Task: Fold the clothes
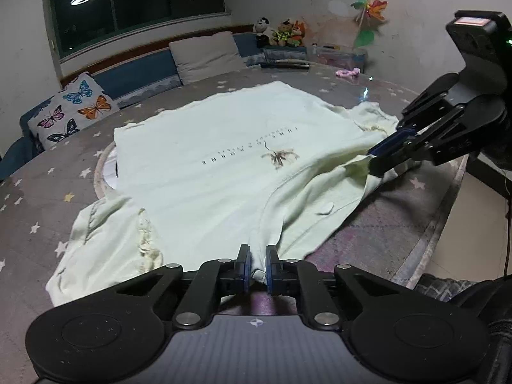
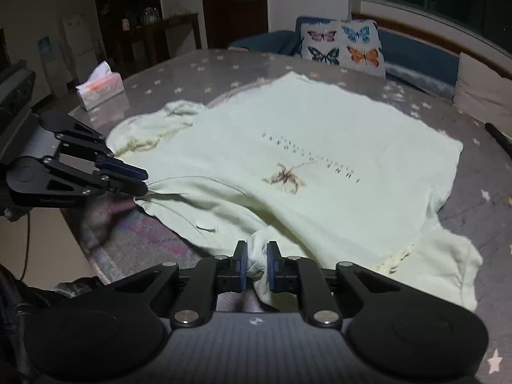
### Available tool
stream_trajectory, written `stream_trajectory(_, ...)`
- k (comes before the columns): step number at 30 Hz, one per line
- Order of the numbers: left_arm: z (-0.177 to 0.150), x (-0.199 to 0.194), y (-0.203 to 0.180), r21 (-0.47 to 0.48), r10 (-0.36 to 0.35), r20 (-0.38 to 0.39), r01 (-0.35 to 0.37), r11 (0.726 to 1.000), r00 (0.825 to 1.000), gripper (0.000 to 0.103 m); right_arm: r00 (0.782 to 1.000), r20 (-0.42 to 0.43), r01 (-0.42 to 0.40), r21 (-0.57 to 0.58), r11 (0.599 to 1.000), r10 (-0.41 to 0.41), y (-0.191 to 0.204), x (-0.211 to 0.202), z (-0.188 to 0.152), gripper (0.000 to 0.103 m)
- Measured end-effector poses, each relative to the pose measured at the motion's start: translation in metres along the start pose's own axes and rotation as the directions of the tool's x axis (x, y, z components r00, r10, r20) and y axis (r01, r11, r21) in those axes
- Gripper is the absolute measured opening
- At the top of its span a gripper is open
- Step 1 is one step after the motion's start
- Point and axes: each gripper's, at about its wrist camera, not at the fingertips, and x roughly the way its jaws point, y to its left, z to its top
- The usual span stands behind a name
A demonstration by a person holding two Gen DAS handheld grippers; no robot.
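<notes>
- Two grippers are each pinching the same pale green T-shirt (image 1: 230,147) along its near edge, which is lying on a round table (image 1: 38,198) covered with a grey star-printed cloth.
- Left gripper (image 1: 257,264) is sitting with its blue-padded fingers (image 1: 244,265) drawn narrow on a bunched fold of the shirt's shoulder edge; fabric is showing between the pads.
- Right gripper (image 2: 256,264) is likewise drawn narrow on a gathered clump of shirt fabric, wedged between its two pads.
- Seen from the left wrist camera, the right gripper (image 1: 376,160) is coming in from the right, its tips pressing together on the shirt edge, which is lifting slightly off the table there.
- Seen from the right wrist camera, the left gripper (image 2: 142,182) is entering from the left, its tips touching the shirt's edge.
- Shirt body is spreading flat ahead of both grippers, with a line of small printed letters and a brown sketch-like motif (image 1: 280,156) facing up.
- One sleeve (image 1: 105,240) is lying rumpled to the left of the left gripper; the other sleeve (image 2: 448,265) is lying to the right of the right gripper.
- Beyond the shirt, a butterfly-print cushion (image 1: 70,108) is leaning on a blue sofa (image 1: 137,76).
- Far left of the right gripper, a tissue box (image 2: 100,88) is standing on the table, well apart from the shirt.
</notes>
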Motion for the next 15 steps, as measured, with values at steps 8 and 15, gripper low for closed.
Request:
stream_trajectory(8,0.0,-0.026,-0.001,0.04,-0.053,0.039,0.051,0.998,0.998,0.008,0.999,0.013,-0.045,-0.082,0.996,0.046,0.006,-0.04,-0.005,0.012)
stream_trajectory(15,0.001,-0.029,-0.003,0.078,-0.07,0.036,0.067,0.995,0.997,0.012,0.998,0.013,-0.058,-0.049,0.997,0.059,-0.002,-0.045,-0.001,0.017)
